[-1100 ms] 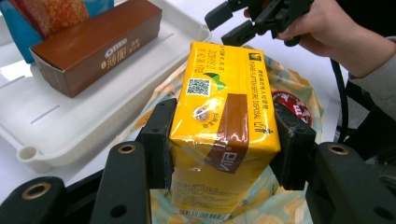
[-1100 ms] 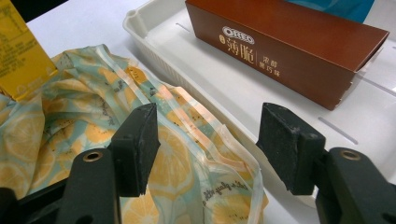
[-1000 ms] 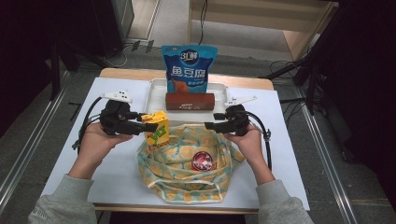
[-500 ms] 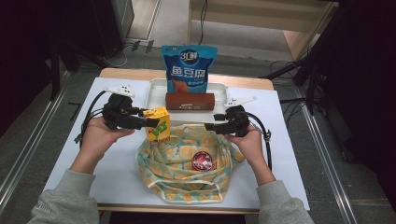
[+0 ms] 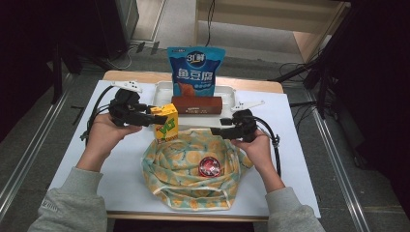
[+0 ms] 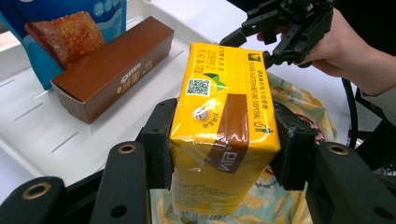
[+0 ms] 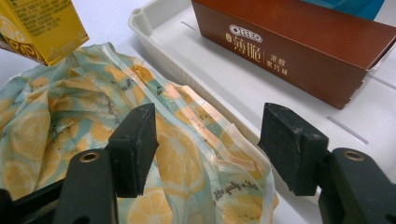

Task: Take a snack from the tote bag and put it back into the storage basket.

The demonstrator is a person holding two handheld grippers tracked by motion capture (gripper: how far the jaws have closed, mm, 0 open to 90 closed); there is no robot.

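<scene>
OREO on brown box [image 7: 299, 42]; VITA on yellow carton [image 6: 224, 126].

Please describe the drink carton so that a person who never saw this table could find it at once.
Start from the white tray at the table's far side. Just before its near left corner, above the lemon-print bag, the left gripper holds the carton. It is the one bright yellow box, unlike the brown biscuit box.

White-topped table [image 5: 121, 169] mid-frame, with a white tray [image 5: 229, 96] sitting at its upper middle and a lemon-print cloth bag [image 5: 179, 166] spread lower center.
</scene>
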